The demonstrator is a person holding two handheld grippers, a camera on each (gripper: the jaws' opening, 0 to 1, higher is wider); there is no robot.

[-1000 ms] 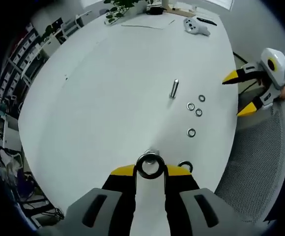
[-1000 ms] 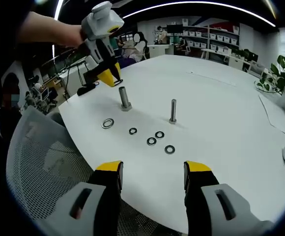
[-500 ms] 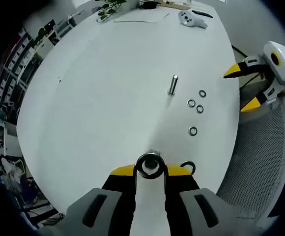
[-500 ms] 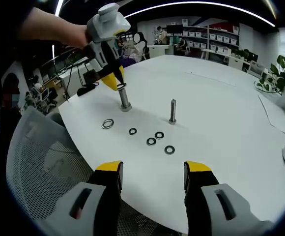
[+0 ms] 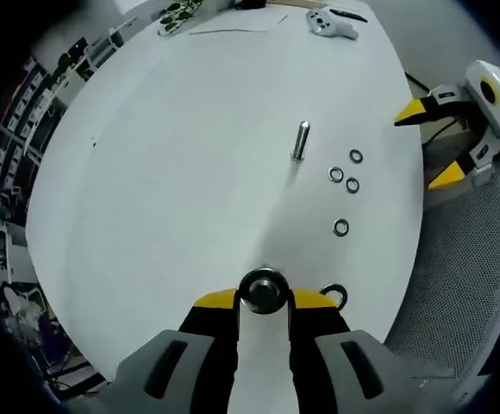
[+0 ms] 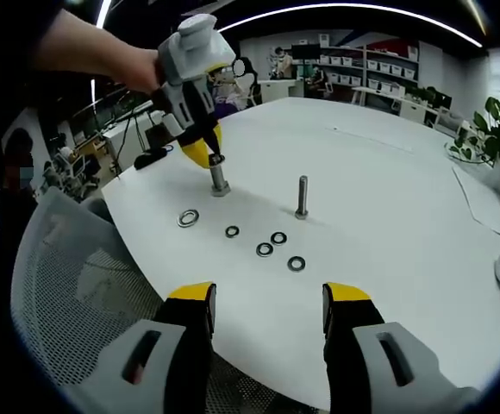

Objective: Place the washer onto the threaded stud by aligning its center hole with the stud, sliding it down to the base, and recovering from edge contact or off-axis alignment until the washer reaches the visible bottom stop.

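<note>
My left gripper is shut on a steel washer, held flat between its yellow tips. The top of the thick threaded stud fills the washer's hole in the left gripper view. In the right gripper view the left gripper hangs directly over that stud, with the washer at the stud's top end. My right gripper stands open at the table's near edge, holding nothing, and is seen as the right gripper beyond the table rim.
A thinner stud stands upright mid-table. Several loose washers lie near it, among them a large washer and small washers. A mesh chair sits at the table edge. A white controller lies at the far side.
The left gripper has come down and across over the thick stud. The washer's hole, through which the table showed before, now shows the stud's top. The right gripper stayed put.
</note>
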